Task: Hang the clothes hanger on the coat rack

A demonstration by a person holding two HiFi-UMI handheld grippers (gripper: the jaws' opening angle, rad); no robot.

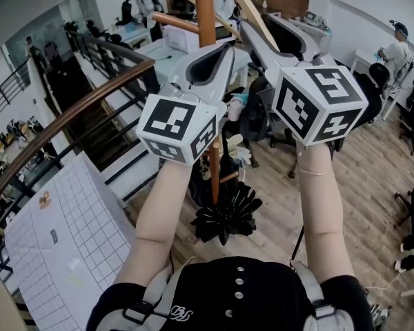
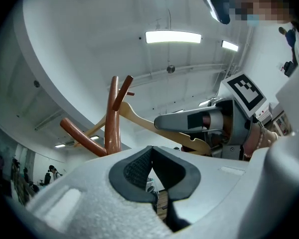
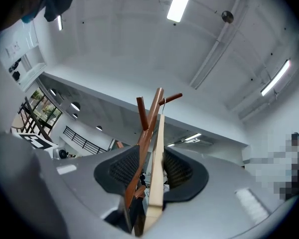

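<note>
Wooden clothes hanger (image 3: 157, 148) hung by its hook from an upper peg of the brown coat rack (image 1: 205, 5), one arm passing loosely between the wide-spread jaws of the right claw (image 3: 150, 166), with the left claw (image 2: 152, 156) alongside, tips together, gripping nothing.

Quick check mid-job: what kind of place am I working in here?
Likely an open-plan office or lab on an upper level: a person sits at a white desk, office chairs stand on wood flooring, and a stair railing runs down at the left.
</note>
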